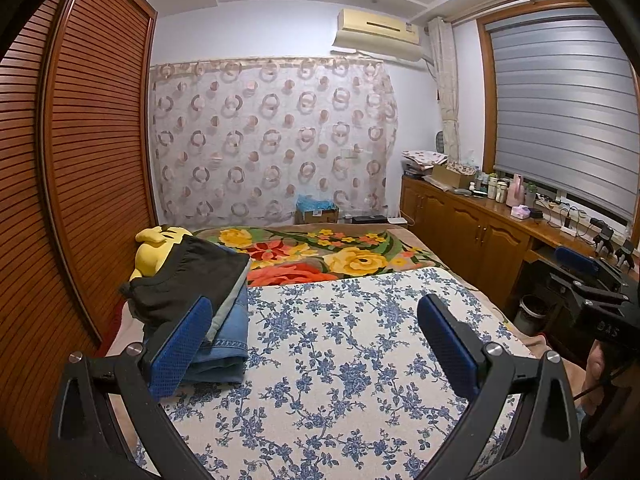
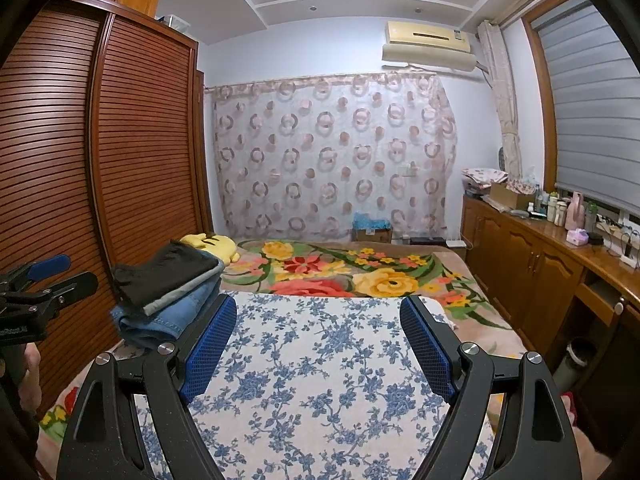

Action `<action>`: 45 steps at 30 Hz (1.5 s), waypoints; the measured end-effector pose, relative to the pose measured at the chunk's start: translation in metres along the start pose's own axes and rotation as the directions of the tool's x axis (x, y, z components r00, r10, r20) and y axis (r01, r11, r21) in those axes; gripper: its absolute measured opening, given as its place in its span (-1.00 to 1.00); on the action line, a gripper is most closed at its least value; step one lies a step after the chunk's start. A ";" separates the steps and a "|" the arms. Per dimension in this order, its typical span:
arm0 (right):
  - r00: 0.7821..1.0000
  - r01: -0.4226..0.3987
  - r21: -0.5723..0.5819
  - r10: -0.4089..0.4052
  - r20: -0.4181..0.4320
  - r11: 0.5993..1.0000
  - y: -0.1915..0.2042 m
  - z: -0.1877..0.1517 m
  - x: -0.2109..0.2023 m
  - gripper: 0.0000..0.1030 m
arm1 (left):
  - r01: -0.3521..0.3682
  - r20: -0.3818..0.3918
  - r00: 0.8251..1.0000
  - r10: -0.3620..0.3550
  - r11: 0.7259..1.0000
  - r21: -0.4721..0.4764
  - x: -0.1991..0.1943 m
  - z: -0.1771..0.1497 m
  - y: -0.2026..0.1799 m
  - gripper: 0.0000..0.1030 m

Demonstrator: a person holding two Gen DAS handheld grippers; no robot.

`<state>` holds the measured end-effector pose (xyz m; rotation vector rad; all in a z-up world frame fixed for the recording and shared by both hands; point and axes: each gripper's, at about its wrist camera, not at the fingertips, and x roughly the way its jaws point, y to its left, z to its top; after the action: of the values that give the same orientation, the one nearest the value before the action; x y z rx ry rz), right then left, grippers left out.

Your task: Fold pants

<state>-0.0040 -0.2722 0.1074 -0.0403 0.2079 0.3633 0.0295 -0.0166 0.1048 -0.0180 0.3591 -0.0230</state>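
A stack of folded pants lies at the left edge of the bed: black pants (image 1: 196,276) on top, a grey pair under them, blue jeans (image 1: 228,340) at the bottom. The stack also shows in the right wrist view (image 2: 168,280). My left gripper (image 1: 316,308) is open and empty, held above the blue-flowered white cloth (image 1: 340,360), just right of the stack. My right gripper (image 2: 318,306) is open and empty above the same cloth (image 2: 320,360). The right gripper shows at the right edge of the left wrist view (image 1: 592,276).
A yellow plush toy (image 1: 160,244) lies behind the stack. A bright flowered blanket (image 1: 320,252) covers the far bed. A slatted wooden wardrobe (image 1: 80,160) stands left. A wooden cabinet (image 1: 480,232) with bottles and boxes runs along the right, a bin (image 1: 532,312) below.
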 end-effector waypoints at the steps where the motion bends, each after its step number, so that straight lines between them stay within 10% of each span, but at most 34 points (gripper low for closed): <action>1: 1.000 0.000 0.000 0.000 0.000 1.000 0.000 0.000 0.000 0.65 | 0.000 0.000 1.000 0.000 1.000 0.001 0.000 0.000 0.000 0.99; 45: 1.000 -0.006 0.001 0.006 -0.004 1.000 0.001 -0.003 0.003 0.66 | -0.001 0.003 1.000 0.001 1.000 0.002 0.000 -0.001 0.001 0.99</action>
<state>-0.0021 -0.2705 0.1036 -0.0393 0.2117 0.3696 0.0290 -0.0153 0.1040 -0.0155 0.3562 -0.0225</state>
